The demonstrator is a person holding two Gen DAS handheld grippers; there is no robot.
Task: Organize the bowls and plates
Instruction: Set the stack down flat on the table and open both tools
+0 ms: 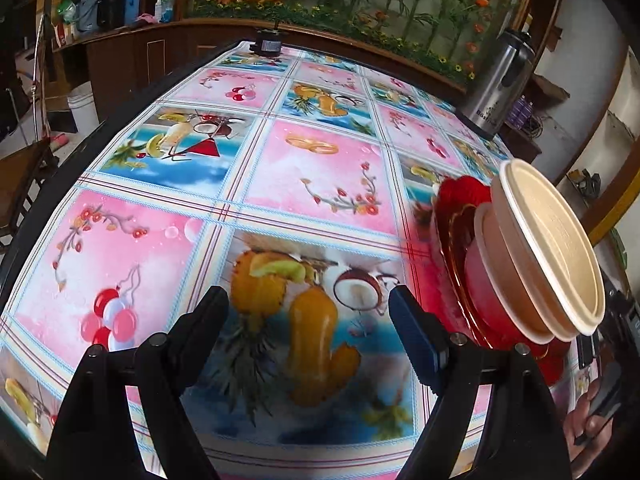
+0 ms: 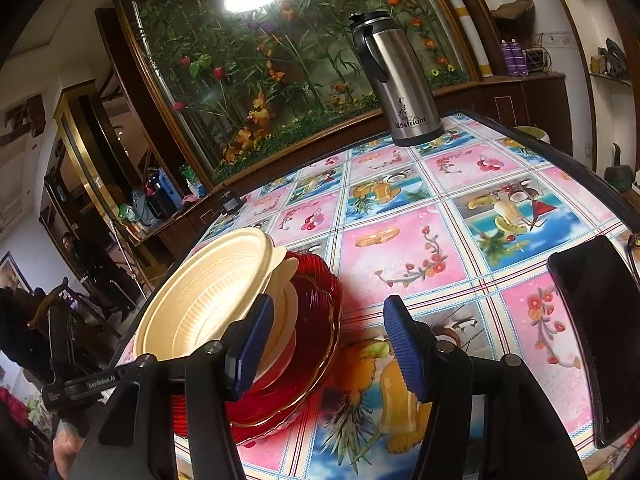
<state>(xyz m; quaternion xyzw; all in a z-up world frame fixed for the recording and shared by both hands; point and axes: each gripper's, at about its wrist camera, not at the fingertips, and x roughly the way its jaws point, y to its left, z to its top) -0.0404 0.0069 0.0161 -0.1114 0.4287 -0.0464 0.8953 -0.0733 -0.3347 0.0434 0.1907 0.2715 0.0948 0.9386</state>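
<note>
Cream bowls (image 2: 208,292) nested on red plates (image 2: 316,320), forming one stack near the worktop (image 1: 320,168) edge, apparently consolidated to save space. The left gripper (image 1: 308,312) and right gripper (image 2: 326,340) both stand open and empty, the right just beside the stack, its jaws clear of it.

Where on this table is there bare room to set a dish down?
Free: the broad tablecloth stretch between the red plate stack and the steel flask, and the middle ahead of the left gripper. Crowded: the near edge, with cream bowls on the plate and the black phone.
</note>
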